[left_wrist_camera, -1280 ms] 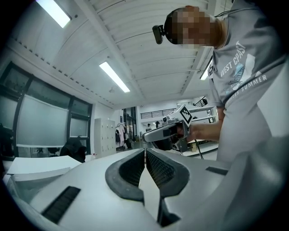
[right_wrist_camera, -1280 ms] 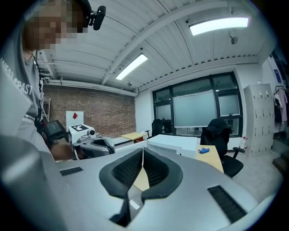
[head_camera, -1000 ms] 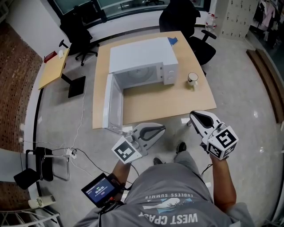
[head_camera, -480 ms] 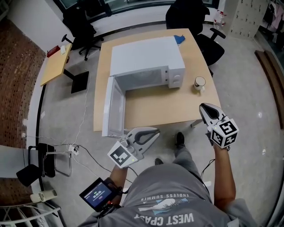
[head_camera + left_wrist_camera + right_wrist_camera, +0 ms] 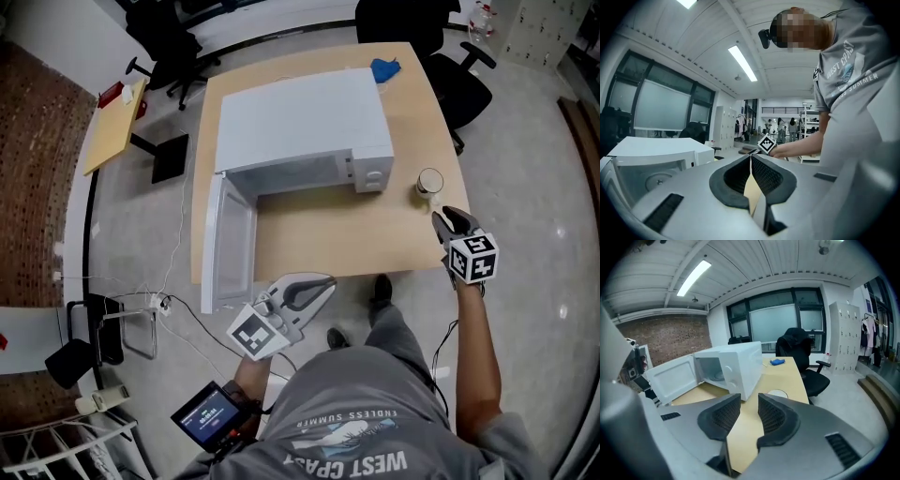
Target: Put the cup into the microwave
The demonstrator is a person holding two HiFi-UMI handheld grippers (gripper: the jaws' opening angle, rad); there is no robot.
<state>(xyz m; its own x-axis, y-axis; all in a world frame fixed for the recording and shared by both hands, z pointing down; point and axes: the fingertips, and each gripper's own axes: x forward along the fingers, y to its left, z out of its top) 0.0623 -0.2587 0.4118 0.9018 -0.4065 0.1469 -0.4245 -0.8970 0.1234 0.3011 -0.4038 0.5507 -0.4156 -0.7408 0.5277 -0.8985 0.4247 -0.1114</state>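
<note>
Tabletop [image 5: 319, 234]: pale wood, carrying the microwave, the cup and a blue cloth.
Microwave [image 5: 300, 117]: white, standing on the far half of the tabletop with its opening towards the person.
Door [image 5: 228, 248]: swung fully open on the microwave's left side, reaching out to the tabletop's near-left corner.
Microwave contents: in the right gripper view the cavity shows only its round turntable [image 5: 718, 376].
Cup [image 5: 430, 181]: on the tabletop just to the right of the microwave's control side, near the tabletop's right edge and outside the cavity.
Cup axis: upright, long axis vertical, mouth facing up; its round rim also shows in the right gripper view just past the tool's tips.
Cup contents: pale inside from above; what it holds cannot be told.
Right tool [image 5: 447, 221]: just in front of the cup, pointing at it and tilted downwards, not touching it. Its jaws have just been opening and stand apart, with only bare tabletop showing between them in the right gripper view.
Left tool [image 5: 323, 281]: off the tabletop's near edge, in front of the open door. Its jaws are closed tip to tip with nothing between them.
Blue cloth [image 5: 384, 69]: at the tabletop's far-right corner, behind the microwave.
Office chair [image 5: 417, 23]: black, beyond the far-right corner.
</note>
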